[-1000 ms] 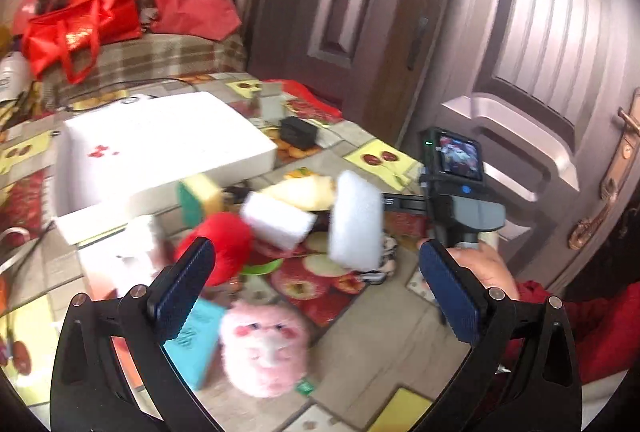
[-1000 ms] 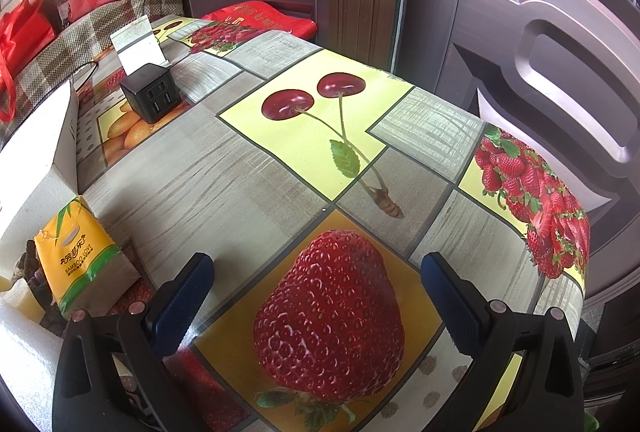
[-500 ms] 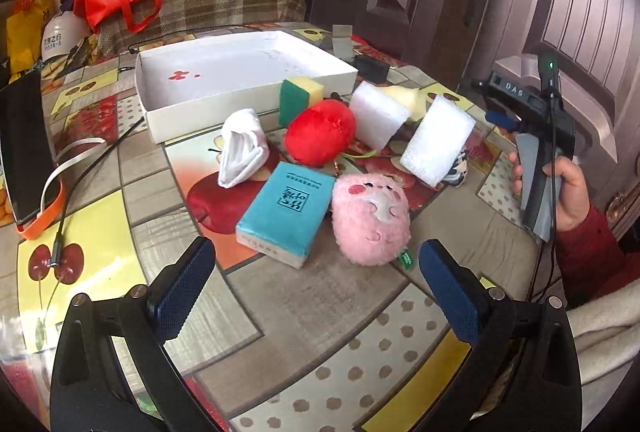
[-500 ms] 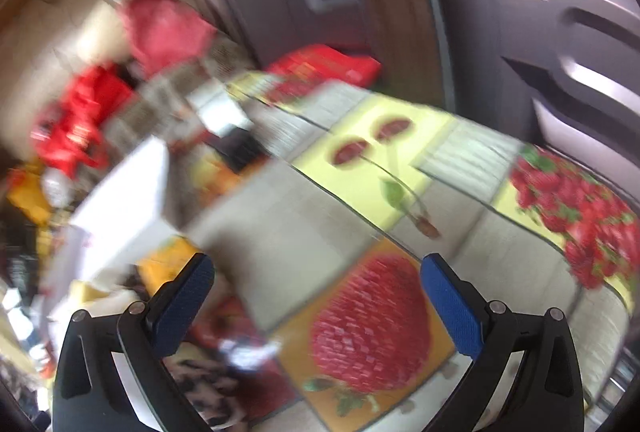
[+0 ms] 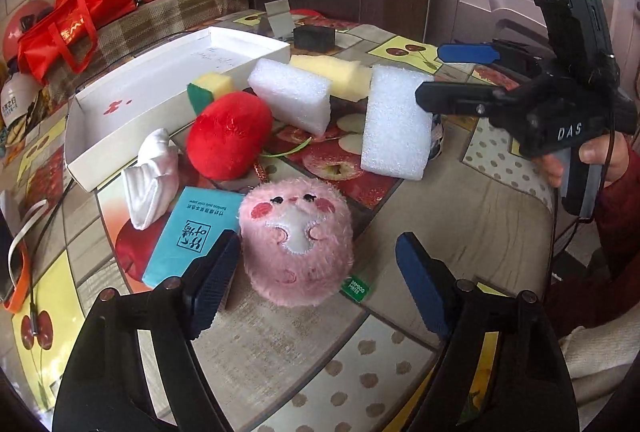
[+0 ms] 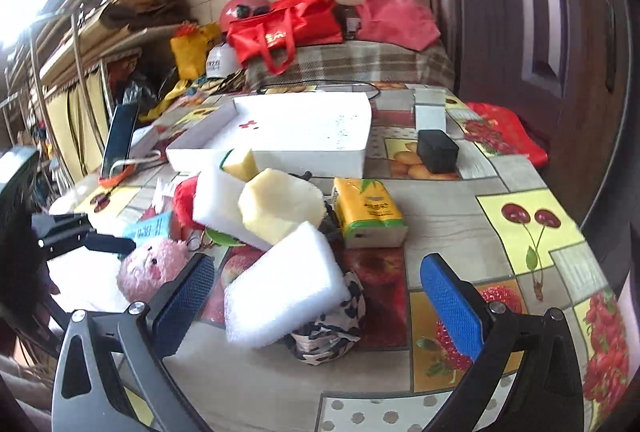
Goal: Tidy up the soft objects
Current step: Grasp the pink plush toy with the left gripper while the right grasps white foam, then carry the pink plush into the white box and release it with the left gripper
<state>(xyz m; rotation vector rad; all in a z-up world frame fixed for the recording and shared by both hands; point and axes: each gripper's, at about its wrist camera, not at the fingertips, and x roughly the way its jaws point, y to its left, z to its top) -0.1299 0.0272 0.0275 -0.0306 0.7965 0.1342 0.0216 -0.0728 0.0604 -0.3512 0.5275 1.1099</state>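
A pile of soft things lies on the fruit-print table beside a shallow white box (image 5: 132,100) (image 6: 320,136). A pink plush (image 5: 298,240) (image 6: 150,266) sits just ahead of my open left gripper (image 5: 320,280), partly between its fingers. Behind it lie a red plush (image 5: 228,134), two white foam blocks (image 5: 396,124) (image 5: 294,94), a yellow foam piece (image 5: 332,72) (image 6: 280,208), a green-yellow sponge (image 5: 208,86), a white cloth (image 5: 152,176) and a teal tissue pack (image 5: 188,232). My right gripper (image 6: 316,292) is open, just before a white foam block (image 6: 284,296) resting on a spotted cloth (image 6: 332,336).
A yellow-green tissue pack (image 6: 368,212) lies right of the pile, a black cube (image 6: 436,150) and a small white card (image 6: 430,114) behind it. A phone (image 6: 120,136) leans at the left. Red bags (image 6: 288,28) sit on a checked bench. Doors stand close on the right.
My left gripper has moved in close to the pink plush. My right gripper has swung left from the bare table corner to face the pile and the white box.
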